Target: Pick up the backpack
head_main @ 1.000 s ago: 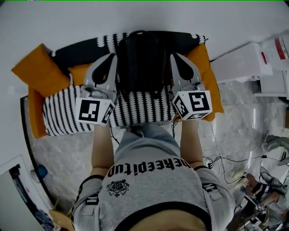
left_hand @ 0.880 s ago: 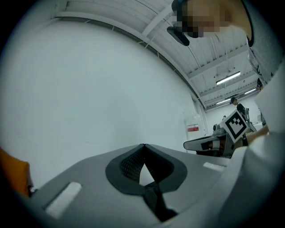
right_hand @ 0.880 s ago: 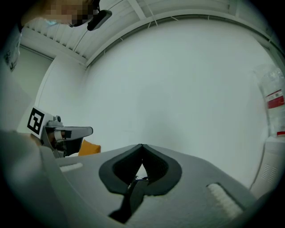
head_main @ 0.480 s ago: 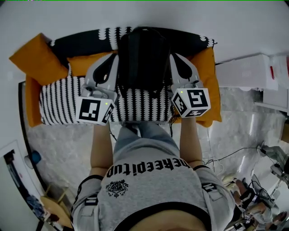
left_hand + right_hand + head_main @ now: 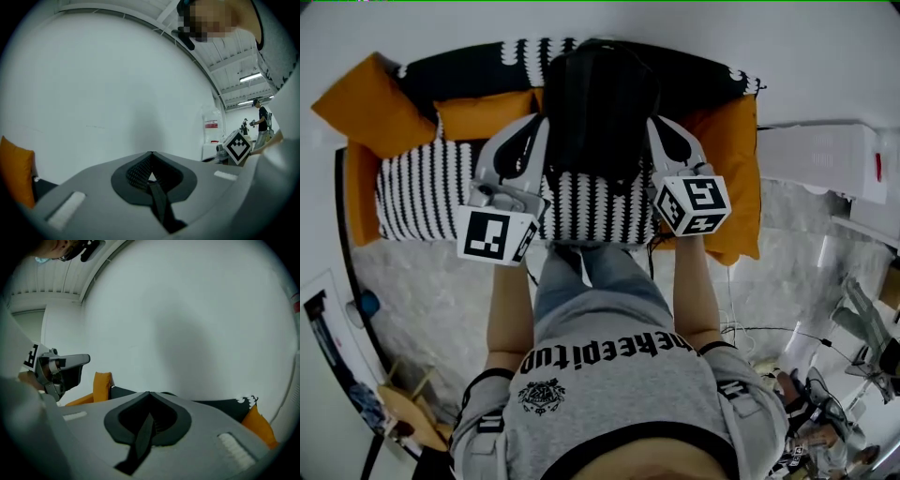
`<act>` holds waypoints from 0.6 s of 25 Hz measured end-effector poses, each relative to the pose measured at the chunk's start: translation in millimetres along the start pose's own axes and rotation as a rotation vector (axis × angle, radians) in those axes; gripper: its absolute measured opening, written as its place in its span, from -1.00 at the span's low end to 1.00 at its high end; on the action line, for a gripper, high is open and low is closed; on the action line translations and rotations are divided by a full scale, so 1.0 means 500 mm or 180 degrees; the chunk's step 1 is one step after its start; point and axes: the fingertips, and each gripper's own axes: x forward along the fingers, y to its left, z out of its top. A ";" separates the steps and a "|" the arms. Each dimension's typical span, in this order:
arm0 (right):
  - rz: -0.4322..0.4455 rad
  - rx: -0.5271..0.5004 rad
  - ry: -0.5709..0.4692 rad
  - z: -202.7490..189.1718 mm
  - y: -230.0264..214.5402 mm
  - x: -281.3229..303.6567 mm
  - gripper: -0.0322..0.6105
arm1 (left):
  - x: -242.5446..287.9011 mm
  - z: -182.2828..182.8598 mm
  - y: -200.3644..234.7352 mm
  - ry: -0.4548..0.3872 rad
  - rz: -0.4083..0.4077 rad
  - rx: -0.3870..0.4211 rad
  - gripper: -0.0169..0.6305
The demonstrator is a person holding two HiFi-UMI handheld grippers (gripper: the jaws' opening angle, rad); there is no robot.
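The black fabric backpack [image 5: 598, 112] stands upright between the two grippers, over the seat of the orange-cushioned sofa [image 5: 741, 159] and its black-and-white striped knitted throw [image 5: 422, 192]. The left gripper [image 5: 534, 124] and the right gripper [image 5: 656, 124] flank it, one at each side of its upper part. I judge that holding it from both sides keeps the bag level and steady, which suits a two-handed lift. From above I cannot tell whether its base rests on the throw or hangs clear.

The head view gives this layout but not the grip, since the jaw tips are lost against the dark fabric. The gripper views settle it. In the left gripper view the jaws are pressed together at their tips, with a black webbing strap [image 5: 159, 206] pinched in them and trailing back toward the camera. In the right gripper view the jaws are likewise closed on a second black strap [image 5: 140, 437]. I take both for the bag's own straps, though neither view shows where they join it. Both views look past the bag at a plain white wall [image 5: 93, 84] and show nothing of the backpack's body.
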 end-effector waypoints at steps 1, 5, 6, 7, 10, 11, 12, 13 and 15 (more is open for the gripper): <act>0.0023 0.0055 0.0057 -0.015 -0.006 0.007 -0.89 | 0.000 -0.006 -0.001 0.0022 0.0011 -0.0012 -0.90; 0.0090 0.0235 0.0266 -0.074 -0.029 0.041 -0.82 | 0.000 -0.030 -0.001 0.0098 0.0043 -0.0043 -0.90; 0.0099 0.0264 0.0321 -0.090 -0.035 0.048 -0.82 | 0.000 -0.037 -0.001 0.0120 0.0050 -0.0048 -0.90; 0.0106 0.0284 0.0380 -0.106 -0.041 0.055 -0.82 | 0.000 -0.044 -0.002 0.0139 0.0057 -0.0053 -0.90; 0.0123 0.0299 0.0557 -0.152 -0.056 0.072 -0.79 | 0.004 -0.052 -0.004 0.0101 0.0081 -0.0102 -0.90; 0.0126 0.0295 0.0614 -0.167 -0.060 0.076 -0.79 | 0.005 -0.055 -0.004 0.0096 0.0090 -0.0115 -0.90; 0.0130 0.0294 0.0670 -0.182 -0.063 0.080 -0.79 | 0.005 -0.061 -0.005 0.0130 0.0095 -0.0111 -0.90; 0.0135 0.0295 0.0723 -0.196 -0.066 0.084 -0.78 | 0.005 -0.070 -0.005 0.0184 0.0098 -0.0098 -0.90; 0.0147 0.0296 0.0822 -0.225 -0.071 0.092 -0.77 | 0.006 -0.080 -0.006 0.0216 0.0108 -0.0108 -0.90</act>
